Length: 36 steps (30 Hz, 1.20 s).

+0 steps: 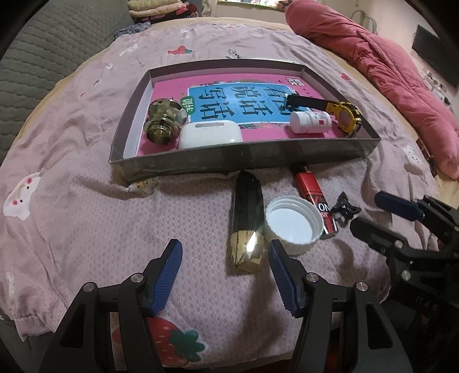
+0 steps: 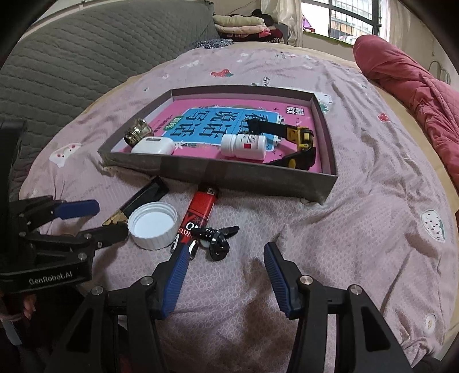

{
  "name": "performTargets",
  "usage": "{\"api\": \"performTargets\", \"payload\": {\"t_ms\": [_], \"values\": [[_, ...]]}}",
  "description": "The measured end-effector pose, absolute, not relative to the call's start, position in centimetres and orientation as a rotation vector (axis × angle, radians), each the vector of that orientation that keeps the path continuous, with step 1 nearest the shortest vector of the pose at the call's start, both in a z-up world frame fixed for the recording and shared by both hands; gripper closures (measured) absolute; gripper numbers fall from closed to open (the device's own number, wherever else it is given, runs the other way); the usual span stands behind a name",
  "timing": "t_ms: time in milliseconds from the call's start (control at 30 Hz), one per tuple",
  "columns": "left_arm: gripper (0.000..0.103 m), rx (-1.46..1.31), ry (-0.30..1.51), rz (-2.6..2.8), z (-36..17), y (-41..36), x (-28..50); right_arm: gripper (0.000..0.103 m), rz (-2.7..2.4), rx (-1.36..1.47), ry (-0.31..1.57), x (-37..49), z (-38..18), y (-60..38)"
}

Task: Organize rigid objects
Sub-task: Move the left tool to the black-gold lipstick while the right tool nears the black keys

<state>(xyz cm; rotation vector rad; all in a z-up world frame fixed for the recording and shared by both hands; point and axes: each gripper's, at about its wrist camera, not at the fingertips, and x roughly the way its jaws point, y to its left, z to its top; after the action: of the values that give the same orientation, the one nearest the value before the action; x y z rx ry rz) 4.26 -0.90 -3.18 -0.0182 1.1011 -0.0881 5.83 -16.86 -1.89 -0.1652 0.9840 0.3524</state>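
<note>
A shallow grey box (image 1: pixel 229 162) (image 2: pixel 235 175) lies on the bed. It holds a brass knob (image 1: pixel 163 120), a white earbud case (image 1: pixel 210 134), a white pill bottle (image 1: pixel 311 122) and a yellow-black watch (image 1: pixel 347 114) on a pink book. In front of the box lie a dark pencil-shaped block (image 1: pixel 248 221), a white jar lid (image 1: pixel 292 223) (image 2: pixel 152 225), a red lighter (image 1: pixel 314 198) (image 2: pixel 198 215) and a black hair clip (image 1: pixel 345 211) (image 2: pixel 216 239). My left gripper (image 1: pixel 225 252) is open just before the block. My right gripper (image 2: pixel 226 254) is open just before the clip.
The bed has a pink patterned quilt (image 1: pixel 86 215). A rolled red duvet (image 1: pixel 387 63) lies along the right side. A grey quilted headboard (image 2: pixel 86 57) stands at the back left, with folded clothes (image 2: pixel 241 24) behind it.
</note>
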Motion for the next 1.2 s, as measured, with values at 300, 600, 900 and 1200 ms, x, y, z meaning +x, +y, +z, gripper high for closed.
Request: {"api": "performTargets", "payload": {"t_ms": [300, 600, 900, 1200], "values": [[0.039, -0.034, 1.103, -0.075, -3.7, -0.8, 5.7, 0.049, 0.348, -0.167, 0.995, 6.5, -2.8, -16.8], [0.040, -0.023, 1.094, -0.062, -4.1, -1.1, 7.0, 0.049, 0.353, -0.144, 1.007, 7.0, -3.4, -17.0], [0.043, -0.036, 1.095, -0.076, -4.4, -1.4, 7.9, 0.066, 0.356, -0.087, 1.024, 7.8, -3.8, -17.9], [0.051, -0.027, 1.098, -0.098, -4.7, -2.1, 8.3, 0.082, 0.379, -0.141, 1.002, 7.8, -4.0, -17.1]]}}
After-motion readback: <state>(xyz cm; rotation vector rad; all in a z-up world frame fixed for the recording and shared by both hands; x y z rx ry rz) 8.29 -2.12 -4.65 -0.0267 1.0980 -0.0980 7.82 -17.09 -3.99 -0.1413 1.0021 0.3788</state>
